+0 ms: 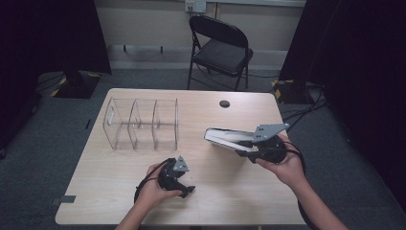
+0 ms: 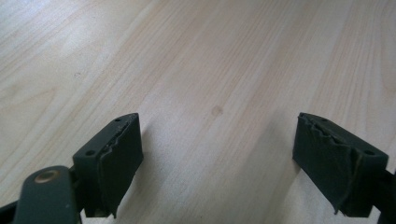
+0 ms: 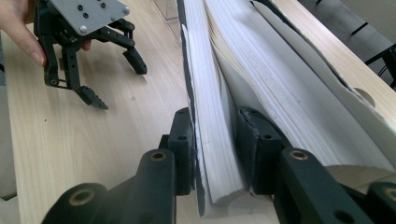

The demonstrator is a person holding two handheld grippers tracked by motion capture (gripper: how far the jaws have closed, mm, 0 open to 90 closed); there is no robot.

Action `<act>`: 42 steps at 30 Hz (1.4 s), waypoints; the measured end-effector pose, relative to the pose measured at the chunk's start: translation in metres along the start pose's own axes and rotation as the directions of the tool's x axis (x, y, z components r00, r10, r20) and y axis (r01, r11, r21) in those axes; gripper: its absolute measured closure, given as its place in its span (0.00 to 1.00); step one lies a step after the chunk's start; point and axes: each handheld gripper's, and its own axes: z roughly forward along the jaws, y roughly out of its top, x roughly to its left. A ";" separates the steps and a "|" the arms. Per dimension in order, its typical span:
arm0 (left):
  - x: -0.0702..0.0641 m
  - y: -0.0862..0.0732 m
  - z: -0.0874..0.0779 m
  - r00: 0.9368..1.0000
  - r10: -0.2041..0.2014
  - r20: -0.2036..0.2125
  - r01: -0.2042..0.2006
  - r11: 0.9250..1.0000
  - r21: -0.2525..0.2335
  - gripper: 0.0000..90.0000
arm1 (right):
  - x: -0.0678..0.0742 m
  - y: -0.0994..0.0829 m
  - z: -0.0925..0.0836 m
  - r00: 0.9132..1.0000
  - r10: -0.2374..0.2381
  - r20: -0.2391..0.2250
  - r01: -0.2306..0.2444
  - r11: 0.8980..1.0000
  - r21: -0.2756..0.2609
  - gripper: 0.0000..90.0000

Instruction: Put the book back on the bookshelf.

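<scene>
The right gripper (image 1: 242, 147) pinches a book (image 1: 225, 138) between its two pads, clamping a thick section of white pages together with the black cover, as the right gripper view shows. The book is held off the wooden table (image 1: 119, 191), right of centre, its remaining pages fanning loose. The left gripper (image 1: 184, 190) rests low near the table's front edge, jaws spread wide with bare tabletop between them. A clear acrylic divider rack (image 1: 141, 124) stands at the left rear, well apart from the book.
</scene>
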 end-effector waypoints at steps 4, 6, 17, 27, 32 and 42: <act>0.002 -0.004 0.001 1.000 0.004 0.008 -0.003 0.999 -0.037 0.15 | 0.000 0.002 -0.001 1.000 0.009 -0.011 -0.009 1.000 0.007 0.75; 0.003 -0.006 0.001 1.000 0.011 0.014 -0.010 0.999 -0.052 0.13 | 0.002 0.003 -0.003 1.000 0.020 -0.019 -0.020 1.000 0.016 0.75; 0.006 -0.011 0.002 1.000 0.023 0.016 -0.022 0.997 -0.078 0.10 | -0.005 0.009 -0.014 0.996 0.055 -0.077 -0.054 0.999 0.007 0.78; 0.004 -0.011 0.002 1.000 0.015 0.013 -0.013 0.996 -0.086 0.09 | -0.002 0.025 -0.017 0.999 -0.036 -0.010 0.037 0.994 0.103 0.83; 0.004 -0.011 0.002 1.000 0.018 0.012 -0.017 0.996 -0.086 0.09 | -0.004 0.030 -0.015 0.998 -0.055 -0.004 0.055 0.987 0.153 0.83; 0.004 -0.011 0.002 1.000 0.010 0.014 -0.009 0.996 -0.088 0.09 | -0.009 0.038 -0.014 0.998 -0.050 -0.032 0.056 0.977 0.208 0.84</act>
